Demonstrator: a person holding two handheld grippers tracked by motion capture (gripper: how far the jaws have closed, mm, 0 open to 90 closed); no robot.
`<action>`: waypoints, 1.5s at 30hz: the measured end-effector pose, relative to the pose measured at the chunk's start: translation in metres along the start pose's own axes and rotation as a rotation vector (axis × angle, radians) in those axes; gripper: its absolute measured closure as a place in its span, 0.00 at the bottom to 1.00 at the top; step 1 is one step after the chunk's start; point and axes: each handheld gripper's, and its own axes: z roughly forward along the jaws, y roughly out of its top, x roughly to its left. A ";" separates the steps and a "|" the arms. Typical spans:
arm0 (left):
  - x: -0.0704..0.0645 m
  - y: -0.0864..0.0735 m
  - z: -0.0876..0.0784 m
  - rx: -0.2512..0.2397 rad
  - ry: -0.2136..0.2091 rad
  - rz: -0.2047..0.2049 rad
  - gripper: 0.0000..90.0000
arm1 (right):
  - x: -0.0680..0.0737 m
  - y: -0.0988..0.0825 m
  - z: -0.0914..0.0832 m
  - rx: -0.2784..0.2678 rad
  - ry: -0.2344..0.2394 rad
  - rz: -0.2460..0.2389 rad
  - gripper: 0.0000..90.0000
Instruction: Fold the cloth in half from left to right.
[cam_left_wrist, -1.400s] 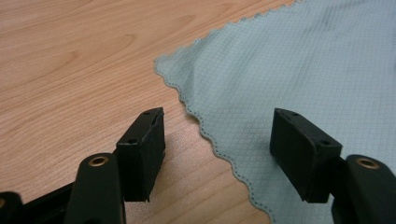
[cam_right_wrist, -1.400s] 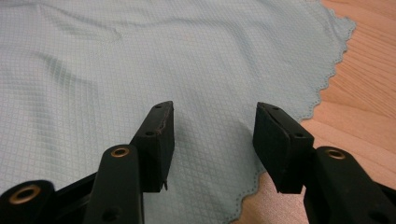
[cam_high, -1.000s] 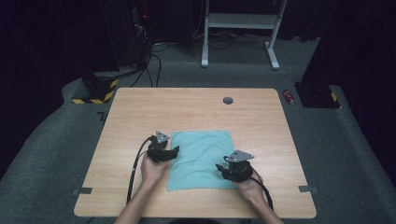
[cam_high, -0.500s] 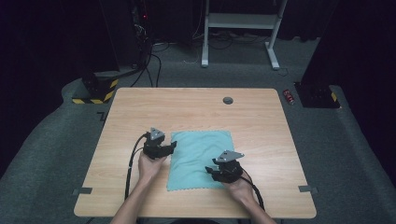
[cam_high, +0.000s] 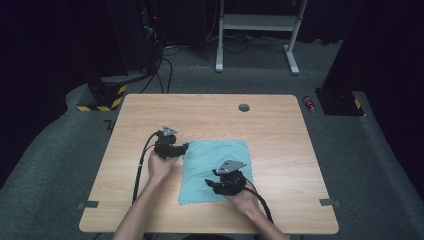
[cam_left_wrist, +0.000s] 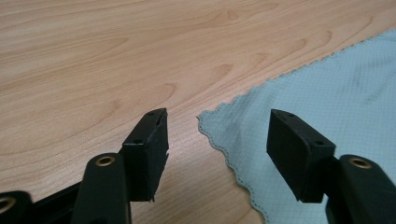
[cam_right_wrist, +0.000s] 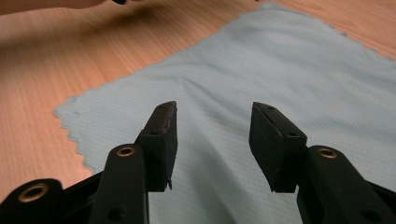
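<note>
High view: my left tongs (cam_high: 184, 147) gape at the cloth's (cam_high: 215, 160) ten-o'clock corner, their jaws lately narrowing, nothing between. Right tongs (cam_high: 210, 183), wide and empty, hover at five o'clock, likely for folding.

Between the black left gripper (cam_left_wrist: 217, 140) jaws lies the pale teal cloth (cam_left_wrist: 327, 88) with a fine grid weave and scalloped hem; beneath it, light woodgrain table (cam_left_wrist: 93, 56); black right gripper (cam_right_wrist: 212, 140) too.

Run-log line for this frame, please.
left gripper: open, at cloth corner | right gripper: open, over cloth | cloth: flat on table
</note>
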 end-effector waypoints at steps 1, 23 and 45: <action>0.001 -0.001 0.001 0.009 -0.004 -0.001 0.46 | 0.003 0.001 0.002 -0.003 0.012 -0.002 0.58; -0.002 0.011 0.027 0.072 0.006 0.034 0.55 | 0.074 0.010 0.047 0.035 0.179 -0.128 0.61; -0.004 0.012 0.028 0.068 -0.001 0.044 0.97 | 0.087 0.011 0.051 0.067 0.068 -0.223 0.98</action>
